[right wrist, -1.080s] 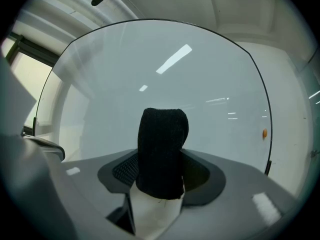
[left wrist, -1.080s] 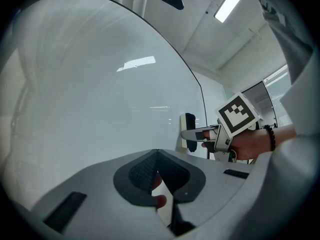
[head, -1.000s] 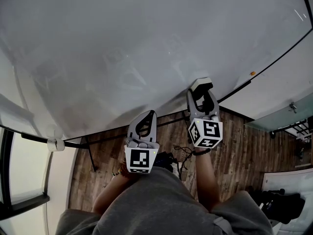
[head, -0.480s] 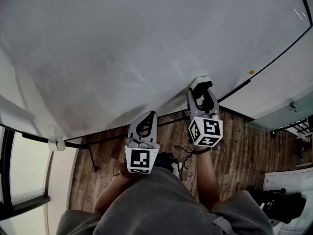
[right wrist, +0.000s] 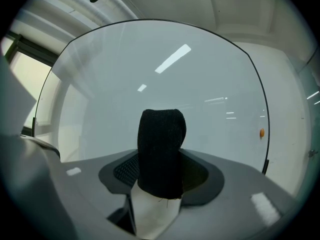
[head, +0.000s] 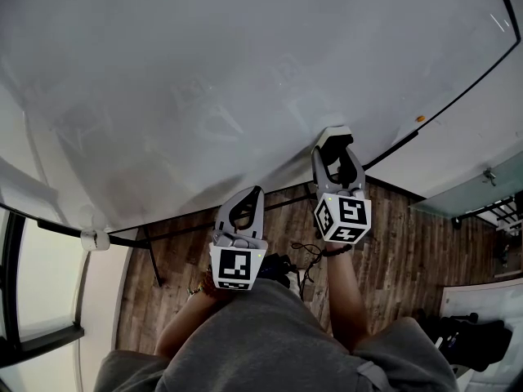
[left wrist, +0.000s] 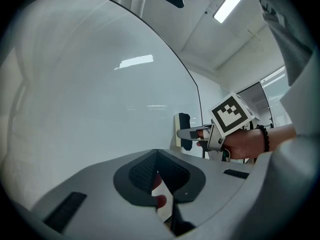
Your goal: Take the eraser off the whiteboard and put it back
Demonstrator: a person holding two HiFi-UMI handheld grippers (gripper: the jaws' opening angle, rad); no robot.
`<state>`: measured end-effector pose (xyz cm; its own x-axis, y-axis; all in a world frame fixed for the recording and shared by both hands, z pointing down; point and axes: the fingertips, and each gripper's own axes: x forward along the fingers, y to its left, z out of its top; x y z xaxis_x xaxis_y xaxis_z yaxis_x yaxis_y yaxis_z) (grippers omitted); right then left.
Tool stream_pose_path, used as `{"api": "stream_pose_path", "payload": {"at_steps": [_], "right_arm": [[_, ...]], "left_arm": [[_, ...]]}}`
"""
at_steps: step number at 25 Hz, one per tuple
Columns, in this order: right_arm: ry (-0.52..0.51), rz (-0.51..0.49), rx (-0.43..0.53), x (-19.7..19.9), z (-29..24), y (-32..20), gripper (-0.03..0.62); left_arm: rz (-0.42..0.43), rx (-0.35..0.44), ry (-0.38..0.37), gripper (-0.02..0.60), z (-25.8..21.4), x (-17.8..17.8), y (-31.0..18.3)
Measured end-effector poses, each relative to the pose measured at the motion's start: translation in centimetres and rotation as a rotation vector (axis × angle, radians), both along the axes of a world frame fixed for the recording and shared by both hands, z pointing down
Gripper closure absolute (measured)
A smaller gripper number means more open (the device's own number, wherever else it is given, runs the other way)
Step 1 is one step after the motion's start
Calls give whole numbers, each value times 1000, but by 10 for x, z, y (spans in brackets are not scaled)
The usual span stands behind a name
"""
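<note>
Eraser point(right wrist: 161, 149) on whiteboard point(head: 245, 72) between wide-open right gripper point(head: 337, 147) fingers, just closing; left gripper point(left wrist: 156, 154) fingers together, empty

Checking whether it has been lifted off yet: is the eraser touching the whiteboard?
Touching. The left gripper view shows the eraser from the side, sitting flush on the whiteboard near its right edge, with no gap between them.

There was the eraser point(head: 333, 135), white body with a black felt face turned outward, sitting flat against the glossy whiteboard point(head: 245, 72), down near its dark-trimmed lower edge.
</note>
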<state>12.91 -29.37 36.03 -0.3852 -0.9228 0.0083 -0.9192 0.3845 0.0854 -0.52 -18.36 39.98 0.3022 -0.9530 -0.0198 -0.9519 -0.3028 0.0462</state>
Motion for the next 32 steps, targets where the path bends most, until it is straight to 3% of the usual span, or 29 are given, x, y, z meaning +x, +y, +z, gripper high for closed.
{"api": "stream_pose_path", "payload": {"at_steps": [32], "right_arm": [[-36, 62, -4, 17, 9, 43, 358]], "left_arm": [[64, -16, -23, 574, 7, 8, 35]]}}
